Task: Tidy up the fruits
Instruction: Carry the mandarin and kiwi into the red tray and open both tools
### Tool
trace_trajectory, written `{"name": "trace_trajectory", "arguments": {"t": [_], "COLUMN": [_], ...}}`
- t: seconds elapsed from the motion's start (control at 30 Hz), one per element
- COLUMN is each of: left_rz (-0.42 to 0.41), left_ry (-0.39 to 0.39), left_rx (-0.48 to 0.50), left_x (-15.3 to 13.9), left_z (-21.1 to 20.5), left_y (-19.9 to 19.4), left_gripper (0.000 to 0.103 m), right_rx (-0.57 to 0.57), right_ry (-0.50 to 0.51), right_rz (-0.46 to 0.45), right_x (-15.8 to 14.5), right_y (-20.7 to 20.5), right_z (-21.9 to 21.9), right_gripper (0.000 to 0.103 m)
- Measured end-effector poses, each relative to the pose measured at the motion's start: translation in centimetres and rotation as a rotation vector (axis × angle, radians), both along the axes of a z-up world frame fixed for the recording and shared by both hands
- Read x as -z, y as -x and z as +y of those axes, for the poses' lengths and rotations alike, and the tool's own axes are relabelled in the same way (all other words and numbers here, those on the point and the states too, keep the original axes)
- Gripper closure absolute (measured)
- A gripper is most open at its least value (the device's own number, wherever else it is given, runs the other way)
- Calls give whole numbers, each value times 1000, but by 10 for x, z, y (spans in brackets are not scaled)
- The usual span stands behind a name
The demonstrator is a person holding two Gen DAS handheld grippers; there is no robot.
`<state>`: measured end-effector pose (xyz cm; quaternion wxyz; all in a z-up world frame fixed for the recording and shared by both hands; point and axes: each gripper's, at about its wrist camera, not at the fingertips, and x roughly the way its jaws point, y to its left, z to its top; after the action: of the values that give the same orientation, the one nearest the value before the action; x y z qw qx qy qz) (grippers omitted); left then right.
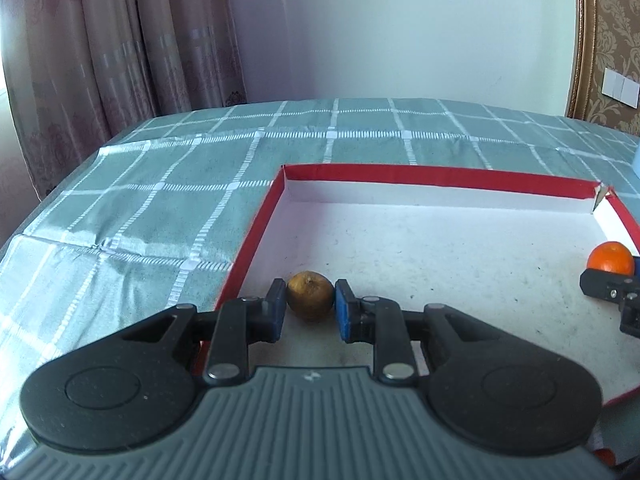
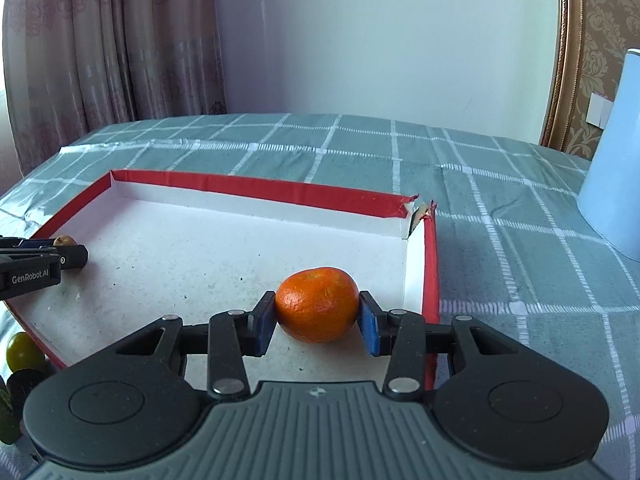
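A table under a green checked cloth (image 1: 168, 184) fills both views; on it lies a shallow red-walled box (image 2: 256, 190) with a speckled white floor (its far right corner is torn); a pale blue container (image 2: 616, 152) stands on the cloth to the right of the box. The right gripper (image 2: 318, 320) is clamped on an orange (image 2: 317, 304) near the box's right wall; the left gripper (image 1: 310, 308) is clenched on a small brownish fruit (image 1: 310, 295) by the box's left wall; whether either fruit touches the floor I cannot tell. A small yellow-green fruit (image 2: 22, 352) sits outside the box's near left edge.
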<state>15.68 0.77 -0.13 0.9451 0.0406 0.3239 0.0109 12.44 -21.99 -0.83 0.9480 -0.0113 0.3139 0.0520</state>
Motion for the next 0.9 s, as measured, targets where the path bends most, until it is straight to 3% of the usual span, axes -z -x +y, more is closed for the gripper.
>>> {"name": "trace_trajectory", "arguments": {"t": [0.13, 0.2, 0.27, 0.33, 0.37, 0.4, 0.47, 0.57, 0.73, 0.9], "left_rz": [1, 0, -14, -42, -60, -76, -115, -184, -234, -227], "left_ry": [1, 1, 19, 28, 29, 37, 46, 37, 94, 124], "left_rx": [6, 2, 3, -2, -1, 8, 13, -10, -13, -29], "left_x": [1, 0, -2, -5, -7, -8, -12, -16, -22, -18], "left_z": [-1, -1, 1, 3, 5, 6, 9, 14, 27, 43], "left_y": [0, 1, 4, 10, 13, 18, 31, 53, 84, 111], "left_gripper": [79, 74, 58, 50, 43, 42, 40, 22, 20, 15], "right_rx": [-4, -2, -6, -6, -10, -16, -12, -17, -26, -28], "right_ry": [2, -6, 10, 21, 22, 18, 9, -9, -29, -68], "right_rz": [5, 11, 11, 0, -8, -16, -37, -53, -81, -124], "right_x": [-1, -2, -2, -3, -4, -5, -7, -12, -16, -26], "right_y": [-1, -3, -3, -2, -1, 0, 4, 12, 41, 86], "right_z": [0, 0, 1, 3, 3, 2, 1, -3, -15, -31], "right_gripper": [61, 60, 59, 57, 50, 44, 42, 42, 42, 42]}}
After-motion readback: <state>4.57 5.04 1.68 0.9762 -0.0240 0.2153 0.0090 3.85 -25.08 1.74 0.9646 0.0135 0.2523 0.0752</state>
